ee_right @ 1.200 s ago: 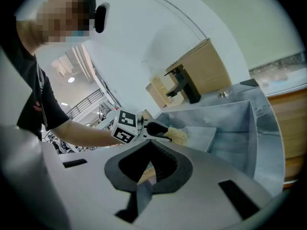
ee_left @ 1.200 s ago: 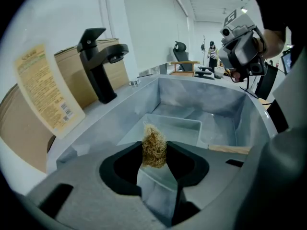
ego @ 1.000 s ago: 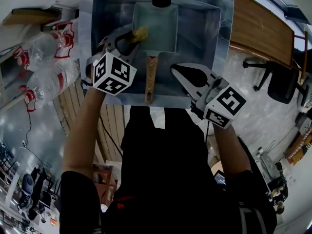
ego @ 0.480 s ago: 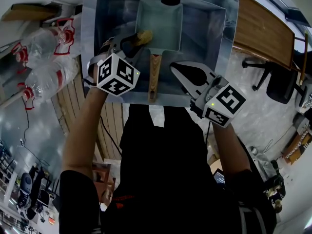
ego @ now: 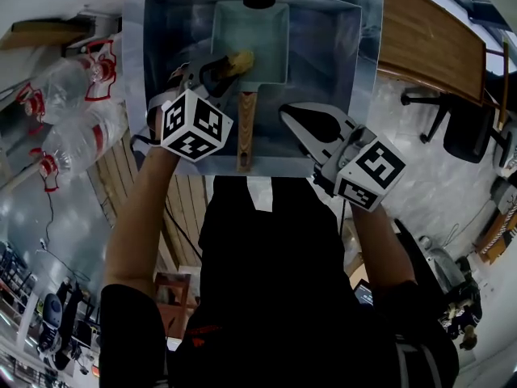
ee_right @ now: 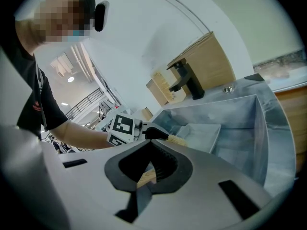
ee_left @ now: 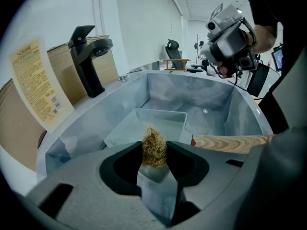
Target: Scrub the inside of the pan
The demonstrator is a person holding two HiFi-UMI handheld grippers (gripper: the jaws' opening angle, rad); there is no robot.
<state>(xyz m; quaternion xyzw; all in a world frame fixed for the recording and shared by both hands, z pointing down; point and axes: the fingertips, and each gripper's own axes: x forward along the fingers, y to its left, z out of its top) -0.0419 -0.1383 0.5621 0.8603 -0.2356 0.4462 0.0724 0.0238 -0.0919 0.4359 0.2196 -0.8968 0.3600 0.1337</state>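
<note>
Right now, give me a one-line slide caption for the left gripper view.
Left gripper pinching a tan fibrous scrubber over a pale rectangular pan with wooden handle in a steel sink.

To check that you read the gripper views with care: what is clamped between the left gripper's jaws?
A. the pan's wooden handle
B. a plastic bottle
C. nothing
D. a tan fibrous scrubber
D: the left gripper view shows the left gripper with its jaws closed on a tuft of tan scrubber, poised at the near corner of the pan, while the wooden handle lies free beside it.
</note>
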